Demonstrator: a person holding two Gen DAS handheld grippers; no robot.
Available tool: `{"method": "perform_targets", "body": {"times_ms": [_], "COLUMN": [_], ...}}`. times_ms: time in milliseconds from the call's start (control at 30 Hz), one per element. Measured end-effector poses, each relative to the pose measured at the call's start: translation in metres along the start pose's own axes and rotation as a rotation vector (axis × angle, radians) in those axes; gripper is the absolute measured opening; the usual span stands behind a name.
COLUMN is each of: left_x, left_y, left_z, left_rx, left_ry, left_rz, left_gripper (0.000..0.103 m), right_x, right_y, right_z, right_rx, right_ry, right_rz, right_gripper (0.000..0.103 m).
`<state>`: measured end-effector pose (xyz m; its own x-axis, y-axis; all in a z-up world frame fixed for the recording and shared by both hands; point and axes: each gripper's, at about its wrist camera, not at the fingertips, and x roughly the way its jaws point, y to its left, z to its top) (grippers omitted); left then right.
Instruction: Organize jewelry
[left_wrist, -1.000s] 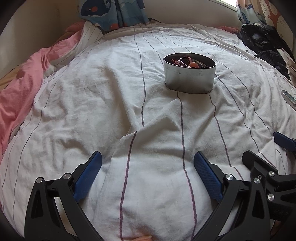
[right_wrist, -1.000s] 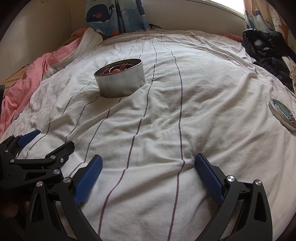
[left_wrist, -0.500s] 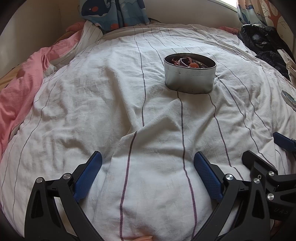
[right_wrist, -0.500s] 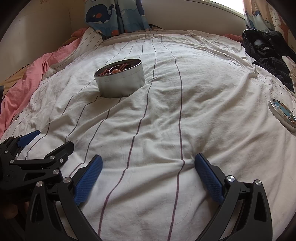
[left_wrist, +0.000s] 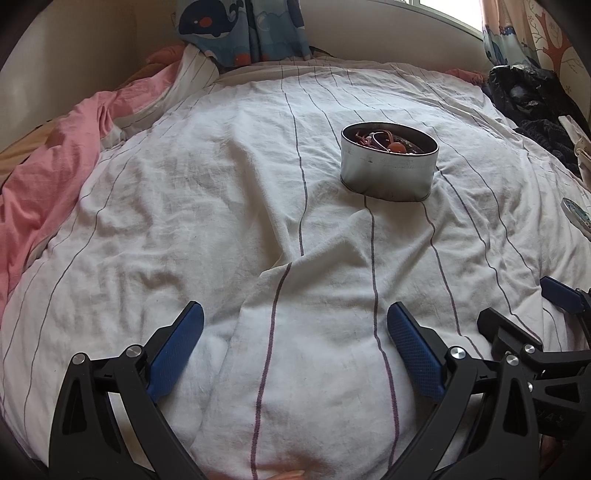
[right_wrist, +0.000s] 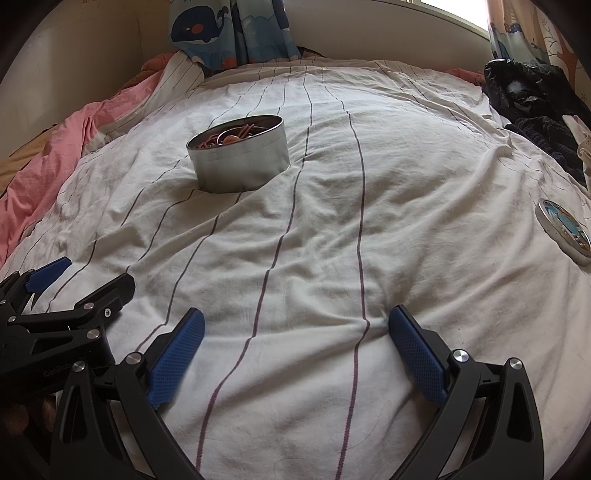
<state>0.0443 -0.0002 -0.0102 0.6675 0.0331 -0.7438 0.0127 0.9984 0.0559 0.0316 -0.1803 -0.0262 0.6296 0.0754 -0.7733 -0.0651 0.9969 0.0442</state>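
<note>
Left gripper (left_wrist: 295, 325): low over the striped sheet (left_wrist: 221, 192); fingers wide apart, nothing between them
Right gripper (right_wrist: 295, 328): beside it, level; fingers spread, empty
Change: none seen; both grippers and tin hold position
Tin (left_wrist: 389, 168): open, ahead on the sheet; jewelry (left_wrist: 384, 139) tangled inside
Lid (right_wrist: 563, 230): far right, apart; writing unreadable

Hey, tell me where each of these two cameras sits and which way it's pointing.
Left wrist view: sits on the left hand-held gripper, looking forward over the striped bedsheet; its open fingers show, the right hand-held gripper at its right edge.
Right wrist view: sits on the right hand-held gripper, facing the same way; the left one shows at lower left.
Shared: the metal tin of jewelry and its lid.
</note>
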Motion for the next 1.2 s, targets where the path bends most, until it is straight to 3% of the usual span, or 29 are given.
{"method": "perform_targets", "body": {"times_ms": [233, 367, 500, 1200], "left_x": [-0.011, 0.0, 0.004, 0.006], "left_y": [0.011, 0.021, 0.016, 0.019], "left_z": [0.006, 0.002, -0.001, -0.002], "left_rx": [0.01, -0.038, -0.014, -0.028], "left_ry": [-0.019, 0.029, 0.02, 0.023], "left_rz": [0.066, 0.046, 0.072, 0.055], "left_gripper": [0.096, 0.096, 0.096, 0.096], "right_x": [0.0, 0.0, 0.0, 0.0], "right_y": [0.0, 0.0, 0.0, 0.0], "right_z": [0.0, 0.0, 0.001, 0.002], "right_rx": [0.0, 0.001, 0.001, 0.01], "right_ry": [0.0, 0.0, 0.001, -0.003], "right_rz": [0.0, 0.001, 0.001, 0.011], "right_gripper": [0.096, 0.096, 0.096, 0.096]}}
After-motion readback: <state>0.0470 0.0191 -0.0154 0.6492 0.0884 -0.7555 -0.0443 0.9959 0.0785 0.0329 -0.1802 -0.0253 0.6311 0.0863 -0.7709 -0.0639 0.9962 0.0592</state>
